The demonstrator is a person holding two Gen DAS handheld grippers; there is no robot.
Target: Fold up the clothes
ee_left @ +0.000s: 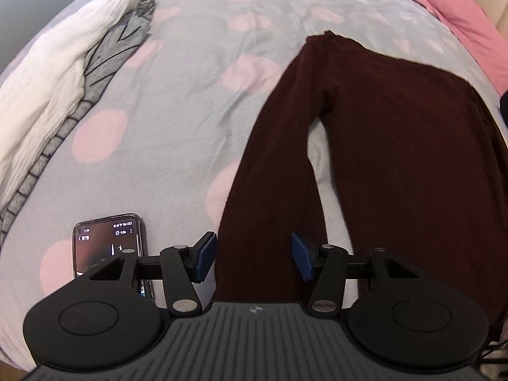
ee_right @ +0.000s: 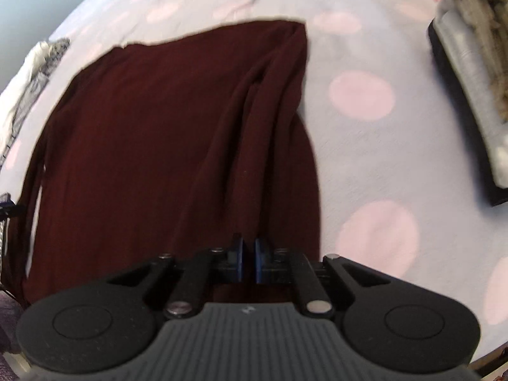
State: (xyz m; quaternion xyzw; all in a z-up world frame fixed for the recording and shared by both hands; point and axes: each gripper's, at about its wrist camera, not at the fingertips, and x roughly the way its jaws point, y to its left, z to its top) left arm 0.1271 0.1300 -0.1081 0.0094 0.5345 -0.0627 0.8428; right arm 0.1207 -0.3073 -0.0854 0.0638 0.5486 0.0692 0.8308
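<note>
On dotted bedsheet (ee_left: 177, 101), soft maroon garment (ee_left: 397, 146) lies creased.

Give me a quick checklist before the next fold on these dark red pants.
1. Left tool open over a pant leg: ok.
2. Right tool closed on the dark red pants: cannot tell whether it holds cloth.
3. Pants lying flat: not ok, ridges run along their right side.
4. Phone off the pants: ok, beside the left tool.
5. White and grey clothes apart from the pants: ok.
</note>
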